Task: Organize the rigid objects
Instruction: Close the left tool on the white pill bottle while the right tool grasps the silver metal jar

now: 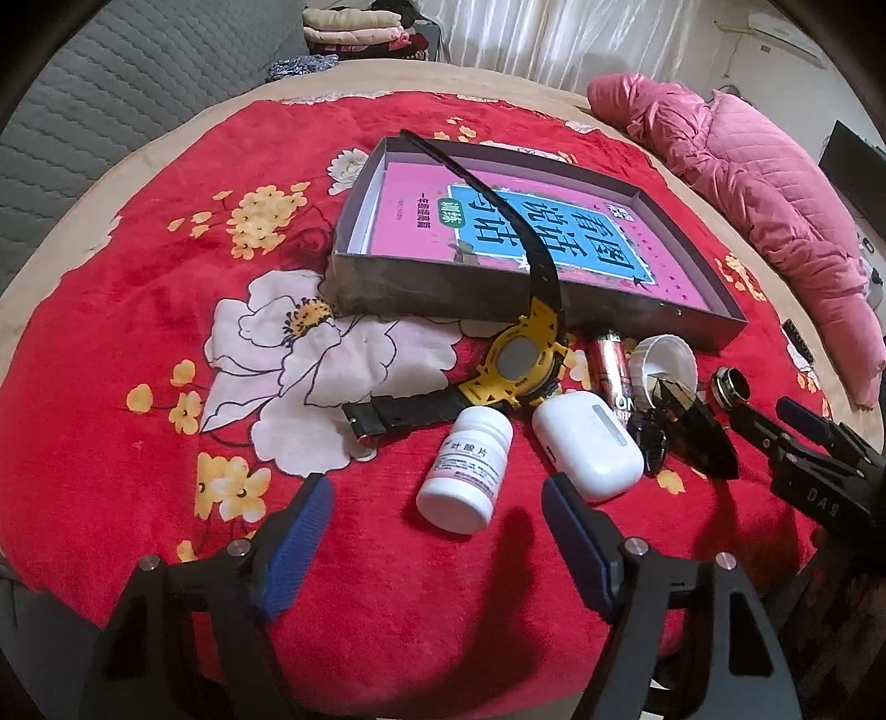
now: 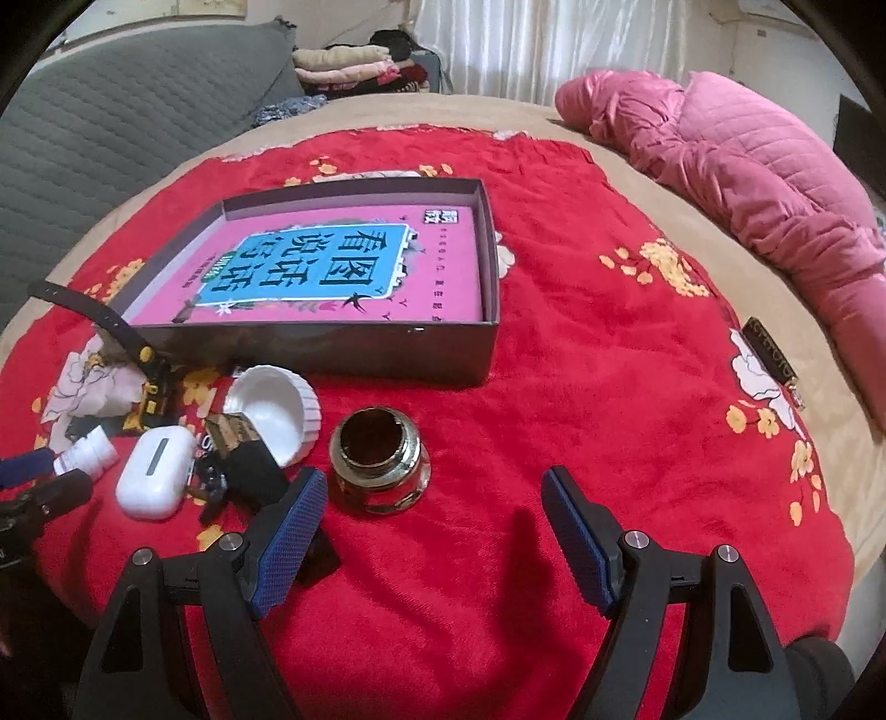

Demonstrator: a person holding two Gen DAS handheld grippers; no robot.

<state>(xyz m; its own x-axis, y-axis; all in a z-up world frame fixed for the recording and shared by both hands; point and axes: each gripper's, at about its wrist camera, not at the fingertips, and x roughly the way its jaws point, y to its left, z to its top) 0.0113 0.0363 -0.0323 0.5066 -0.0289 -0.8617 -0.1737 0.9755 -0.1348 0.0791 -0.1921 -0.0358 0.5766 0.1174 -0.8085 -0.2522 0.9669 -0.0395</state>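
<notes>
A dark shallow box (image 1: 487, 299) (image 2: 354, 343) holds a pink book (image 1: 498, 221) (image 2: 343, 271). In front of it lie a yellow watch (image 1: 520, 360) with its strap over the box wall, a white pill bottle (image 1: 465, 465) (image 2: 88, 451), a white earbud case (image 1: 590, 446) (image 2: 155, 471), a battery (image 1: 609, 365), a white cap (image 1: 664, 365) (image 2: 277, 410), a black faceted piece (image 1: 698, 432) (image 2: 249, 465) and a brass ring fitting (image 1: 731, 385) (image 2: 382, 465). My left gripper (image 1: 437, 531) is open just before the bottle. My right gripper (image 2: 432, 526) (image 1: 775, 421) is open just before the fitting.
A red floral blanket (image 1: 166, 343) (image 2: 609, 360) covers the bed. A pink quilted jacket (image 1: 775, 210) (image 2: 747, 166) lies at the right. Folded clothes (image 1: 354, 27) (image 2: 349, 66) are stacked at the back, beside a grey quilted cover (image 2: 111, 111).
</notes>
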